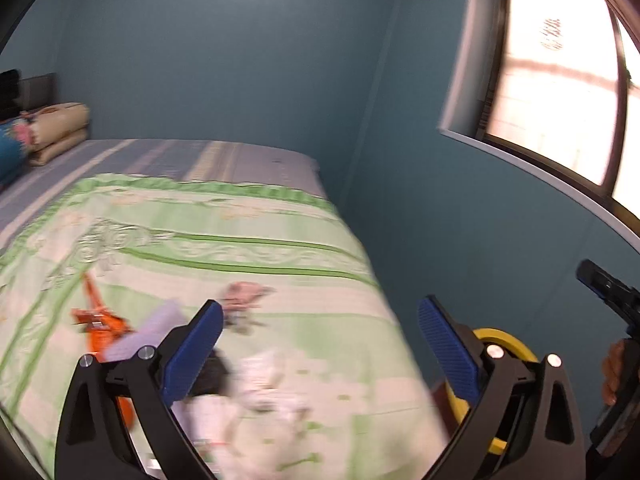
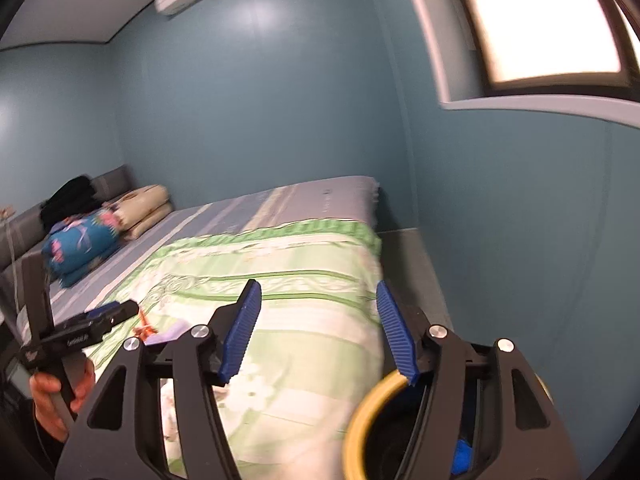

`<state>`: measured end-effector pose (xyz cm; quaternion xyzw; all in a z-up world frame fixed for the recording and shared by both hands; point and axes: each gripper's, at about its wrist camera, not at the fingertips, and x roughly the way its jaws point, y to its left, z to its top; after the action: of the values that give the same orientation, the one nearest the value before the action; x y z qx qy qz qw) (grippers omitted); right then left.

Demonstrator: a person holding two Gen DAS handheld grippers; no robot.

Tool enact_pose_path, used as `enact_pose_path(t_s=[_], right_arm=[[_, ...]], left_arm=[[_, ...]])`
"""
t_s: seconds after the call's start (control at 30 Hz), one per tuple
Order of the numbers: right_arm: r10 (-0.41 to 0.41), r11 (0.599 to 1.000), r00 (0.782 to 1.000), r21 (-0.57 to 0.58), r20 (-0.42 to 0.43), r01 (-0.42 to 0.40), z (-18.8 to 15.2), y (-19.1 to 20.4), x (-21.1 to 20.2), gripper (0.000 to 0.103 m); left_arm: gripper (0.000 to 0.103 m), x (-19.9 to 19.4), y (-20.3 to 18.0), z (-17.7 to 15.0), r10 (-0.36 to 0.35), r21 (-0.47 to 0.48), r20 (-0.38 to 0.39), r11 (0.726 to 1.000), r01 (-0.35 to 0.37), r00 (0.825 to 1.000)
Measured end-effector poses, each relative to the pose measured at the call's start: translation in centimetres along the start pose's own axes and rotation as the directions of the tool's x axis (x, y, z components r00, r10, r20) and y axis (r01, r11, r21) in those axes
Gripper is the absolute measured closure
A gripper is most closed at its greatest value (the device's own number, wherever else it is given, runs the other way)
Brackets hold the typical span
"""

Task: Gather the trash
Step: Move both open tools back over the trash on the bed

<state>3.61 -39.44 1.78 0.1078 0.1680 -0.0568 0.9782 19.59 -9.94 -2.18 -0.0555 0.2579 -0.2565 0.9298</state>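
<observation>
Blurred litter lies on the green blanket in the left wrist view: an orange wrapper, a lilac piece, a pink wrapper and crumpled white paper. My left gripper hovers above the litter, wide open, with nothing between its blue pads. A yellow-rimmed bin stands on the floor beside the bed. In the right wrist view my right gripper is open and empty over the blanket edge, just above the bin. The orange wrapper shows beside the left gripper.
Folded quilts and a blue floral bundle lie at the head of the bed. Teal walls close in on two sides, with a window to the right. A narrow strip of floor runs between bed and wall. A hand grips the left tool.
</observation>
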Motion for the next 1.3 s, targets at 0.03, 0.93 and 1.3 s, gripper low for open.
enact_pose_path(t_s=[0.03,0.93,1.3], right_arm=[[0.013,1.0,1.0,-0.01,-0.005,-0.013,-0.1,0.8,0.3,0.046],[0.155,0.952,0.938,-0.205,-0.309,-0.225,-8.1,14.6,14.4,0.045],[0.149,0.932,0.882,-0.234,-0.447,-0.276,-12.8,17.7,20.3,0.045]], left_arm=[[0.008,-0.3,0.8,0.0,0.017,-0.008,0.003,1.0,-0.017,1.0],[0.008,2.0,20.1,-2.1,0.31,-0.16,-0.106,0.932,-0.324,0.945],[0.008,5.6,24.0,-3.9,0.333,-0.193,-0.198,0.909,-0.369,0.922]])
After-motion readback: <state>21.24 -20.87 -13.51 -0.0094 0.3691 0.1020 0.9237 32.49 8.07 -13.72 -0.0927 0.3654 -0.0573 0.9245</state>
